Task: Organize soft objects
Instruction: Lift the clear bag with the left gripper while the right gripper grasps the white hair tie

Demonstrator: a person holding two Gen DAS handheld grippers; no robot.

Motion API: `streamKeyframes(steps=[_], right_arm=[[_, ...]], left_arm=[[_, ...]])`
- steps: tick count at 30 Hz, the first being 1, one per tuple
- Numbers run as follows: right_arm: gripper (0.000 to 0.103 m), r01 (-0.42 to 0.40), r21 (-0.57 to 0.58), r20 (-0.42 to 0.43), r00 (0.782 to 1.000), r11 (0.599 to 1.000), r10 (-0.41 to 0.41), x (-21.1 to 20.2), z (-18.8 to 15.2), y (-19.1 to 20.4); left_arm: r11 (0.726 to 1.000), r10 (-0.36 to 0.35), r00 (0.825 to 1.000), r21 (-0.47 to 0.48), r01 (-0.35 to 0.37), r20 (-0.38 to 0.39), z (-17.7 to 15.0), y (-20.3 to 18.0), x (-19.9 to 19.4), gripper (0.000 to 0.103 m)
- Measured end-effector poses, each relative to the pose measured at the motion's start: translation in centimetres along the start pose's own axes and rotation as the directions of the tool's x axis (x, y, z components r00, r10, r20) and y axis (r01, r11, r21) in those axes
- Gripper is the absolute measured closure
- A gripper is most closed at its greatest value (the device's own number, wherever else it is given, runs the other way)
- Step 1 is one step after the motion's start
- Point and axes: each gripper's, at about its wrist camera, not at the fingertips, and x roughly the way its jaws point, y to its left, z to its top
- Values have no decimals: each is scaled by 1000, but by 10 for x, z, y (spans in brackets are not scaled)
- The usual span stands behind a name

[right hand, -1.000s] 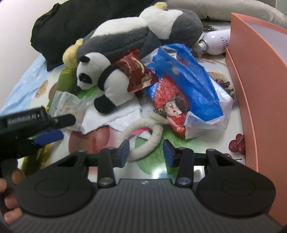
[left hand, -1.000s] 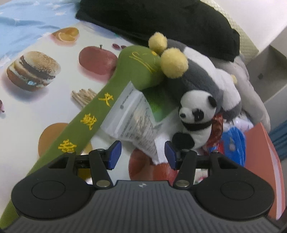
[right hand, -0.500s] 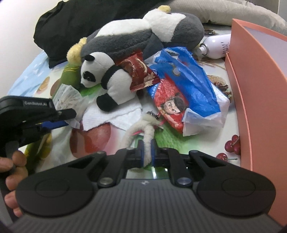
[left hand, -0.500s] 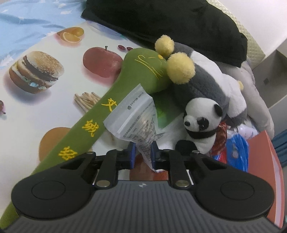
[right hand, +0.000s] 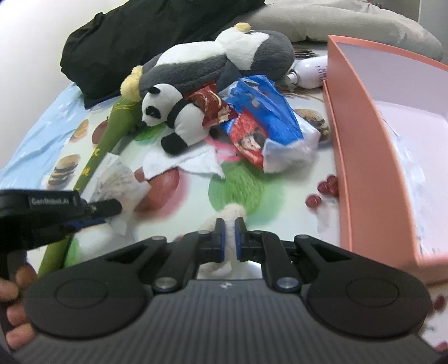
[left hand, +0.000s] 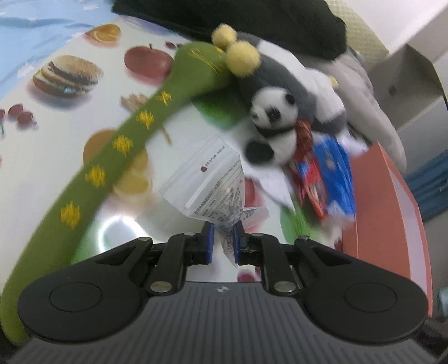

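Observation:
My left gripper (left hand: 223, 240) is shut on a clear printed plastic pouch (left hand: 212, 184) and holds it above the table; the pouch also shows in the right wrist view (right hand: 117, 179). My right gripper (right hand: 229, 240) is shut on a white fluffy ring (right hand: 233, 212), lifted off the table. A small panda plush (right hand: 170, 117) lies on a white cloth (right hand: 184, 163) against a larger grey and white plush (right hand: 212, 61). A long green plush (left hand: 134, 134) with yellow characters runs to the left. The left gripper appears in the right wrist view (right hand: 84, 215).
A salmon pink box (right hand: 372, 134) stands open at the right. A blue snack bag (right hand: 266, 112) and a red packet (right hand: 212, 107) lie beside the panda. A white bottle (right hand: 310, 72), a black garment (right hand: 134, 42) and a grey pillow (right hand: 350, 25) lie at the back.
Both grippers closed, the left on the pouch, the right on the fluffy ring. Both have since lifted and pulled back from the pile with their items.

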Motion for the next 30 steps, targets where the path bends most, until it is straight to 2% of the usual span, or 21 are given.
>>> streamKeyframes(steps=[7,11,17,19,21,22,24,25,26,28,30], right_arm=[[92,13,10,0,1000,1000,-13,-28,-28,1],[92,15,27,4,1000,1000,-15,-37,-45,-4],[91,25,77,-9,1000,997,-25,-29,-59,-22],[90,17,95,-9,1000,995,-17,-29,-61,-26],[89,8,113,-4,1000,994,-7,-30,-63,-29],[88,2,122,-5,1000,993,-1,-30,-63,-30],[85,-14,136,-6,1000,991,15,-32,-65,-32],[79,-21,137,-3,1000,990,21,-33,-66,-31],[69,-25,138,0,1000,990,26,-34,-66,-31],[55,-28,140,9,1000,990,27,-37,-68,-30],[49,-37,140,19,999,989,35,-39,-69,-28]], left_arm=[[999,-22,999,48,23,-38,-38,-9,-26,87],[995,-30,997,89,36,-72,-49,-14,-30,86],[987,-2,996,160,16,-91,-58,-17,-32,85],[981,0,993,194,23,-121,-58,-18,-32,76],[972,17,992,234,14,-129,-60,-19,-34,58],[965,30,992,261,3,-121,-62,-19,-37,54],[950,53,992,312,-13,-118,-63,-21,-42,43],[941,57,991,339,-13,-120,-63,-21,-44,40],[932,57,991,361,-11,-117,-63,-20,-47,35],[923,54,994,385,-12,-100,-61,-17,-54,35],[909,49,995,418,-8,-88,-58,-15,-58,34]])
